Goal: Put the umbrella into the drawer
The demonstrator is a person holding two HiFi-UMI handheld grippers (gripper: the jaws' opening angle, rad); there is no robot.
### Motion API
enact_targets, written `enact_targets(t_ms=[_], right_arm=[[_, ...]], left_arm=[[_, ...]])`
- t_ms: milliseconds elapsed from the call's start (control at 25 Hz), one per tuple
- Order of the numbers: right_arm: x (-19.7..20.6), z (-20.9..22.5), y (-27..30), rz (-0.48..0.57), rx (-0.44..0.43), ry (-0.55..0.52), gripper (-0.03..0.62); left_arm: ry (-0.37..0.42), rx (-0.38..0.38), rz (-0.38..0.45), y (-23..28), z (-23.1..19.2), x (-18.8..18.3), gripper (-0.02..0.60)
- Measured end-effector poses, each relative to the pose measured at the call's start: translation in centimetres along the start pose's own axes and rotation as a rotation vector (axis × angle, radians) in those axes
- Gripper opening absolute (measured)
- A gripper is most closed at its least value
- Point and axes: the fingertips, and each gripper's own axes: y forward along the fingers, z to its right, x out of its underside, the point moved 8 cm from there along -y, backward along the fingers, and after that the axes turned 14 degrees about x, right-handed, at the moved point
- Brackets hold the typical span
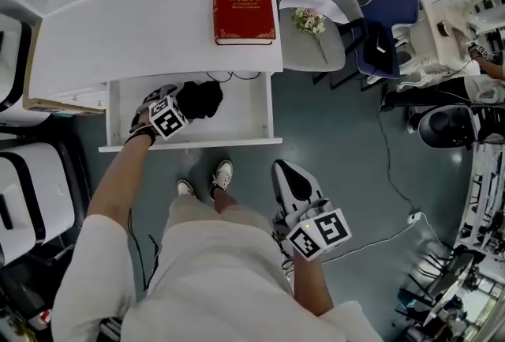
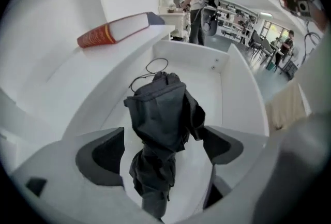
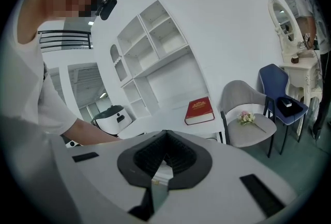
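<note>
The black folded umbrella (image 1: 203, 99) lies inside the open white drawer (image 1: 189, 144) under the desk front. My left gripper (image 1: 180, 99) hangs just above it and points steeply down. In the left gripper view the umbrella (image 2: 160, 114) lies on the drawer floor (image 2: 227, 88) between my two wide-apart fingers (image 2: 101, 158). The left gripper (image 2: 161, 153) is open, and neither pad presses the fabric. My right gripper (image 1: 285, 169) is held over the floor to the right of the drawer. In its own view the right gripper (image 3: 164, 158) is shut with nothing in it.
A red book (image 1: 244, 6) lies on the white desk top (image 1: 142, 24), also visible as the red book (image 3: 199, 110) in the right gripper view. A grey chair (image 1: 316, 48) with flowers (image 1: 309, 20) and a blue chair (image 1: 387, 13) stand right of the desk. My shoes (image 1: 222, 173) stand before the drawer.
</note>
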Motion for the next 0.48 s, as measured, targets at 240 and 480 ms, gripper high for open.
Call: enact_targets(t_ms=[240,480], right_arm=[[-0.5,-4.1,-0.3,0.037,-0.041,-0.034,0.001],[-1.1,-8.7,-0.5,0.055,-0.091,-0.068,0.001]], left_arm=[[-0.043,-0.052,0.218,-6.2,1.7,0.1,0.474],[-0.094,-0.104,0.481,-13.1,4.1,0.8,0.428]])
